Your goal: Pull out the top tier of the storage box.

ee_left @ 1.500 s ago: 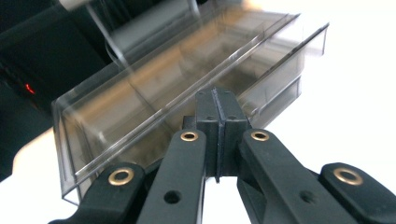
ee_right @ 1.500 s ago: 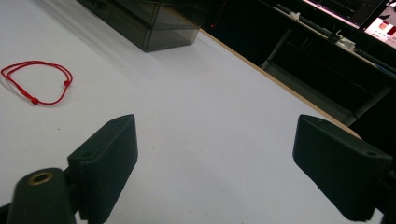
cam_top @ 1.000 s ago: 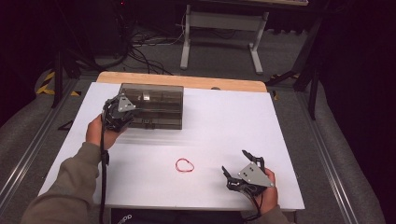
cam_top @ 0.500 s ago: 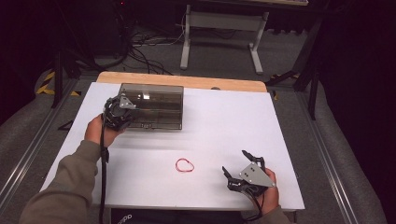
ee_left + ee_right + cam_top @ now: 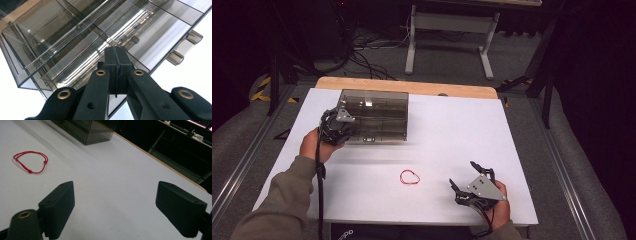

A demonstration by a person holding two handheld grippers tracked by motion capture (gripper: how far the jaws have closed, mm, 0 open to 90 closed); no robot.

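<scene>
The smoky clear plastic box (image 5: 374, 116) sits on the far left part of the white worktop (image 5: 462, 130), near its wooden back edge. The left tongs (image 5: 343, 121) are pressed together at the box's left end, their tips against its divided compartments; whether they pinch a wall I cannot tell. A red cord loop (image 5: 409, 177) lies nearer the front. The right tongs (image 5: 467, 177) rest spread and empty at the front right, well apart from the box.
</scene>
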